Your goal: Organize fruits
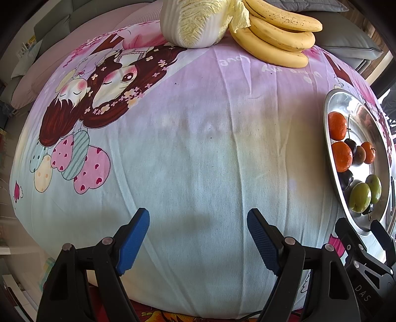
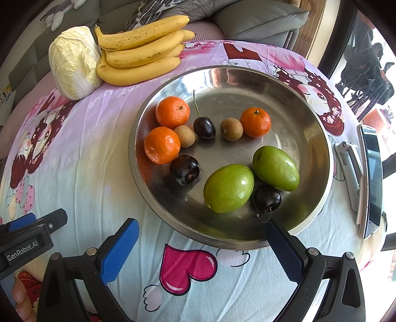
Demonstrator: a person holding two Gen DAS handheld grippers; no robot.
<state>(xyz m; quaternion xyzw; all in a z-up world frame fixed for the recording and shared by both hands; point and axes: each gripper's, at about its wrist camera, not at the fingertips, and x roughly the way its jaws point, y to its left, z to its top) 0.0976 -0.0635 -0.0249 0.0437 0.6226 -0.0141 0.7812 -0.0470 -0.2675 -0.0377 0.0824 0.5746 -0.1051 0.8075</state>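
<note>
Right gripper (image 2: 201, 244) is spread wide and empty at the near rim of the steel tray (image 2: 319, 123), which holds two green fruits (image 2: 229, 188), three dark cherries (image 2: 185, 170), two longans (image 2: 231, 129) and three tangerines (image 2: 162, 145). Left gripper (image 1: 198, 237), also wide open with nothing in it, hangs over bare tablecloth (image 1: 193, 153), with the bananas (image 1: 277, 32) and cabbage (image 1: 195, 22) at the far edge. Only the right view catches the phone on its stand (image 2: 370, 180) beside the tray.

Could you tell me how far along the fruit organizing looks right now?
Small fruits already sit in the steel tray. Nothing is in hand: the left hand-held gripper and right hand-held gripper are open and empty. The bananas remain outside it, beside the cabbage.
</note>
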